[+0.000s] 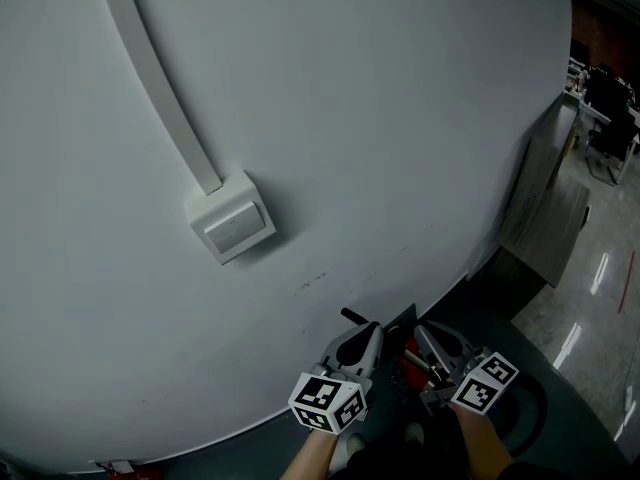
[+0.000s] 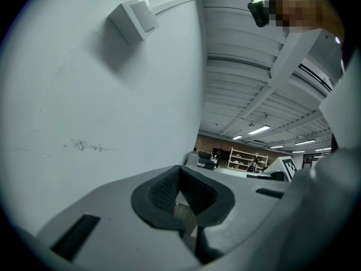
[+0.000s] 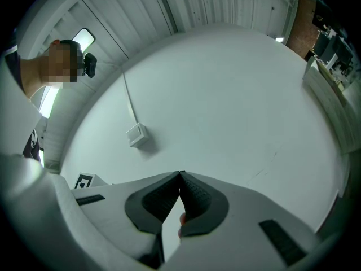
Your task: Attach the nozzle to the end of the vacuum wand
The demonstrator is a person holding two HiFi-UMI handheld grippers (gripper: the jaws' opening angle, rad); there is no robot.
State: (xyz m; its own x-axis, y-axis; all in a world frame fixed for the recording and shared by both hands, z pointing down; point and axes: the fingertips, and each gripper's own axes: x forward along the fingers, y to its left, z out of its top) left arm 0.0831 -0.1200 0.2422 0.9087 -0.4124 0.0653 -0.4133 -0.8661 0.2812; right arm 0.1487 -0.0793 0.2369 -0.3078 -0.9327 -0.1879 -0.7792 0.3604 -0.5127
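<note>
Ahead: wall [image 1: 380, 118], box [image 1: 232, 220] on it.
Left gripper [image 2: 179, 169]: jaws together.
Right gripper [image 3: 180, 174]: jaws together.
Unclear: red part [image 1: 409, 354] between them.
</note>
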